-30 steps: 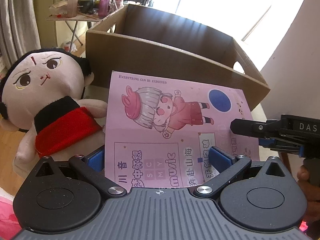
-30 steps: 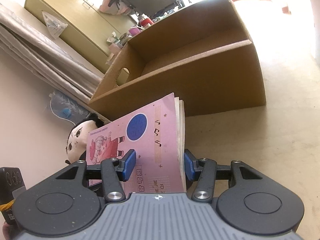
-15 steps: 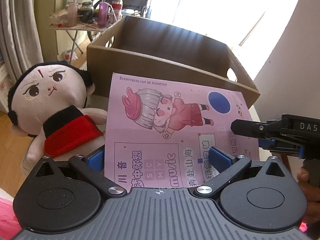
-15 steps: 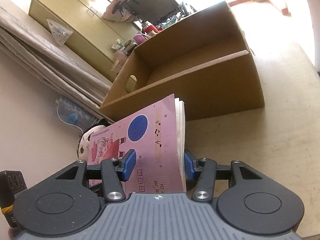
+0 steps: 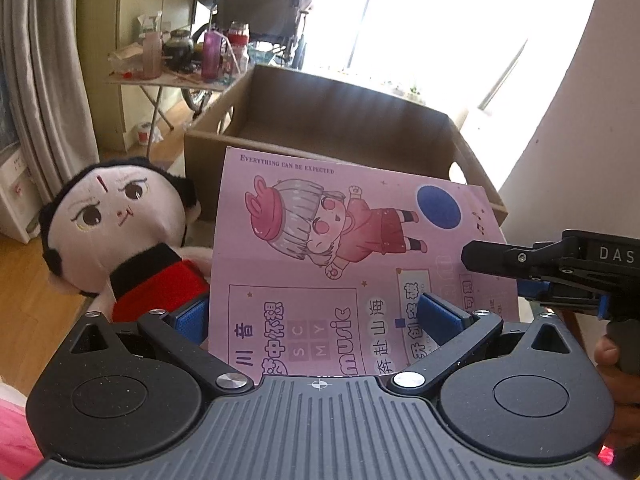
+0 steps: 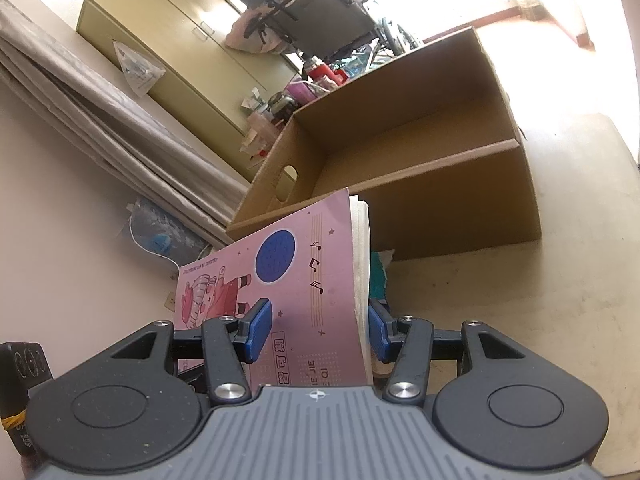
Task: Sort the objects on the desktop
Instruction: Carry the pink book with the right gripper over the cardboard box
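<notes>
Both grippers hold a pink notebook (image 5: pixel 336 256) with a cartoon girl on its cover, lifted and tilted in front of an open cardboard box (image 5: pixel 344 120). My left gripper (image 5: pixel 316 316) is shut on its near edge. My right gripper (image 6: pixel 316 332) is shut on its right side, seen in the right wrist view with the notebook (image 6: pixel 296 280) edge-on; it also shows in the left wrist view (image 5: pixel 552 264). The box (image 6: pixel 420 168) looks empty inside. A plush doll (image 5: pixel 120 232) in a red top lies left of the notebook.
The beige tabletop (image 6: pixel 540 320) spreads right of the box. A teal scrap (image 6: pixel 378 276) lies by the box's front wall. Beyond are a folding table with bottles (image 5: pixel 188 60), a curtain (image 5: pixel 36 80), a cabinet (image 6: pixel 168 40) and a wheelchair (image 6: pixel 316 4).
Both grippers have lifted the notebook higher and toward the box. The box interior shows more, and the doll sits lower and farther left in the left wrist view.
</notes>
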Motion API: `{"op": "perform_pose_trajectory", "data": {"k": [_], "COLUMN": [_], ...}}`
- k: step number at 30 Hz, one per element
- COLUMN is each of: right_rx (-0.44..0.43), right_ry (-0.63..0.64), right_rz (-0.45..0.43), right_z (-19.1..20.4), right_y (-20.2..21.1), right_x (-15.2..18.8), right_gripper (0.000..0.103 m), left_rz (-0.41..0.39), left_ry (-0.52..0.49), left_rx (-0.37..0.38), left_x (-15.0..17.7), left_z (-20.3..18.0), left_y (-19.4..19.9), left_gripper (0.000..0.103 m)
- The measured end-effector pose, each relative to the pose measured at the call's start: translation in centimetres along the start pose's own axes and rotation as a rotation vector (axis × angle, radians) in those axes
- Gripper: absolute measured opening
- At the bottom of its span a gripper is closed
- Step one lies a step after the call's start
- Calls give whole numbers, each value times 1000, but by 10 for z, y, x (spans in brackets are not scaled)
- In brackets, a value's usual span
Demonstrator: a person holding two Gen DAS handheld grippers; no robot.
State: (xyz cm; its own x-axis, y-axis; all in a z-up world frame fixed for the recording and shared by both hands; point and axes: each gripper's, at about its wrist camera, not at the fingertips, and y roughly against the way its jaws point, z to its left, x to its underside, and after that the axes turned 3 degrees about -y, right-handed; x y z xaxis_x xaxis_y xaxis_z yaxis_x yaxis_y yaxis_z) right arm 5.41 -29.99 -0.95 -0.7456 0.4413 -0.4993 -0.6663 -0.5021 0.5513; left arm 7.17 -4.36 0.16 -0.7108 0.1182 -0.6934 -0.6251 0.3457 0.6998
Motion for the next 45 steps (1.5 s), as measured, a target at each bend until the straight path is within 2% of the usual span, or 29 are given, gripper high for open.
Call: {"op": "perform_pose_trajectory", "data": {"k": [19,45], "right_rx": [-20,16], "right_ry": [-9,-55], "right_rz": [-46,-107], "right_z": [7,-12], "right_y": [12,31], "right_x": [-22,-64], "right_gripper": [54,54], "left_rz": [-45,-68], "left_ry": [-38,-94], "left_rx": [-18,16], "left_x": [-27,-67], "left_z": [-13,-48], "left_y": [9,-14], "left_gripper": [103,103]}}
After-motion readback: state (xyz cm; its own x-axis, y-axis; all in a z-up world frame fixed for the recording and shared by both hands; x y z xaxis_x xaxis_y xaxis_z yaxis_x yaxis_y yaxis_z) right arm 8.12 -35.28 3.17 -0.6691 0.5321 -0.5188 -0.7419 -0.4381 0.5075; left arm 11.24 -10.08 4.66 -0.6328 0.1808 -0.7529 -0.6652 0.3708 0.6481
